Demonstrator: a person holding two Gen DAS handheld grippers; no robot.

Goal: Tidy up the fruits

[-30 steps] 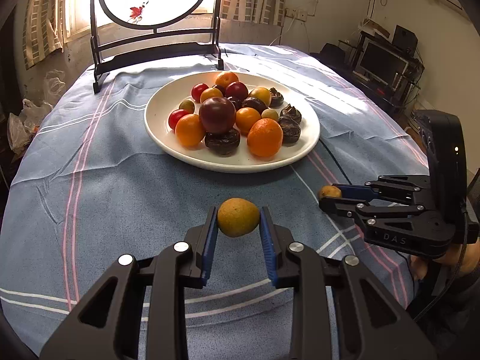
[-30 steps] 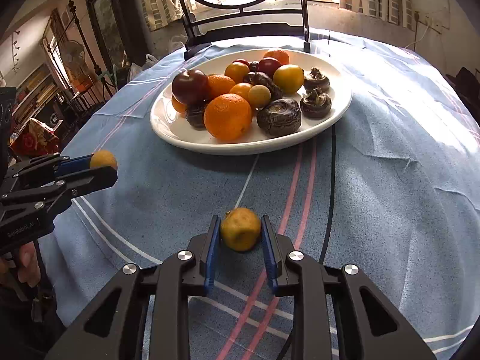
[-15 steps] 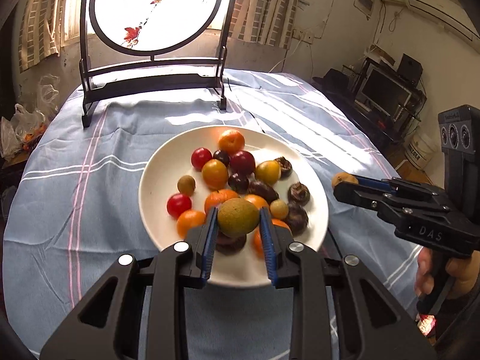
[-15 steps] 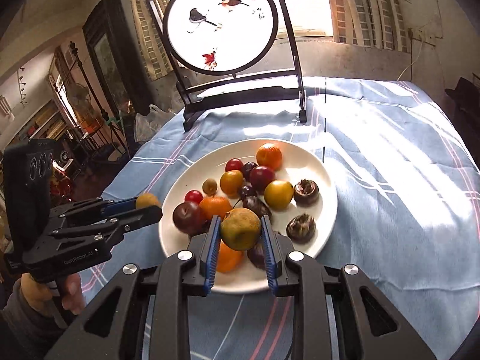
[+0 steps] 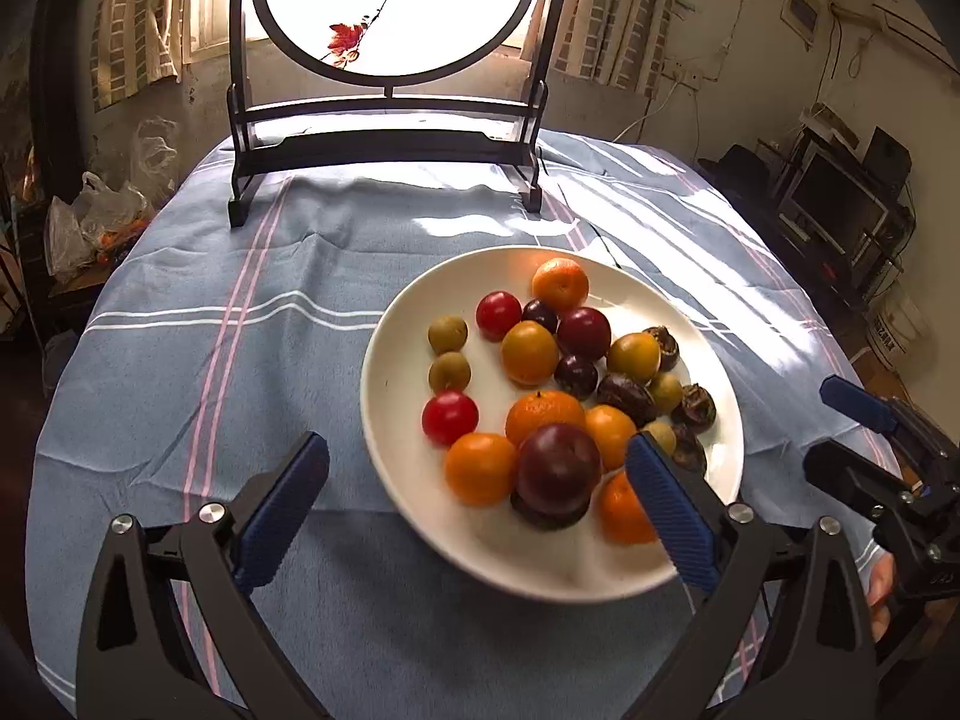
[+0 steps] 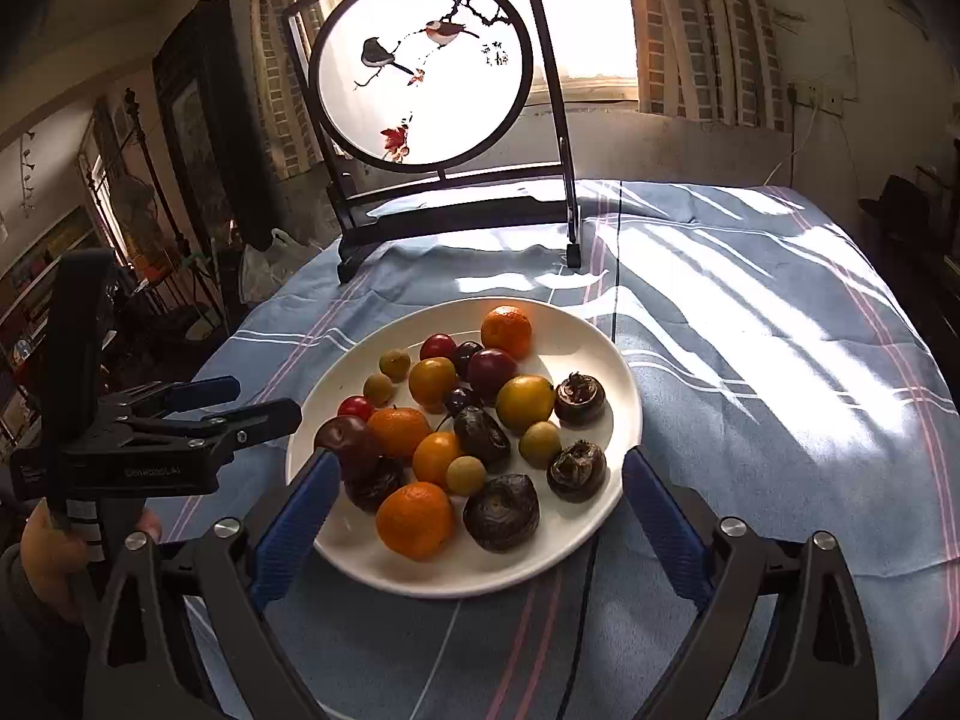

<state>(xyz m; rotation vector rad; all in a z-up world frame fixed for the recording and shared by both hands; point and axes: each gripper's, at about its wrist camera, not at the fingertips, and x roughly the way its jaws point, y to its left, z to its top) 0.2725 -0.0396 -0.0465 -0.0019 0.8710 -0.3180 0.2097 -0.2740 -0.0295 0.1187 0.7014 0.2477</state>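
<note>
A white plate (image 5: 393, 408) (image 6: 618, 384) on the blue striped cloth holds oranges, red and dark plums, dark wrinkled fruits and small yellow-green fruits. My left gripper (image 5: 477, 507) hovers over the plate's near-left rim. Its jaws are opening wide and grip nothing. Two small yellow-green fruits (image 5: 449, 354) lie at the plate's left side. My right gripper (image 6: 483, 522) hangs over the near rim with its jaws opening, and it grips nothing either. A small yellow fruit (image 6: 465, 476) rests among the pile below it. Each gripper also shows in the other view, the right gripper (image 5: 825, 426) and the left gripper (image 6: 264, 399).
A dark wooden stand with a round painted screen (image 5: 384, 0) (image 6: 420, 66) stands at the table's far edge. A black cable (image 6: 585, 588) runs under the plate toward me. Bags and shelves crowd the left, and a monitor (image 5: 831, 204) sits off to the right.
Both grippers were shut on a small yellow-brown fruit each and carried them up over the plate. Now both stand wide open, and the fruits are out of their jaws.
</note>
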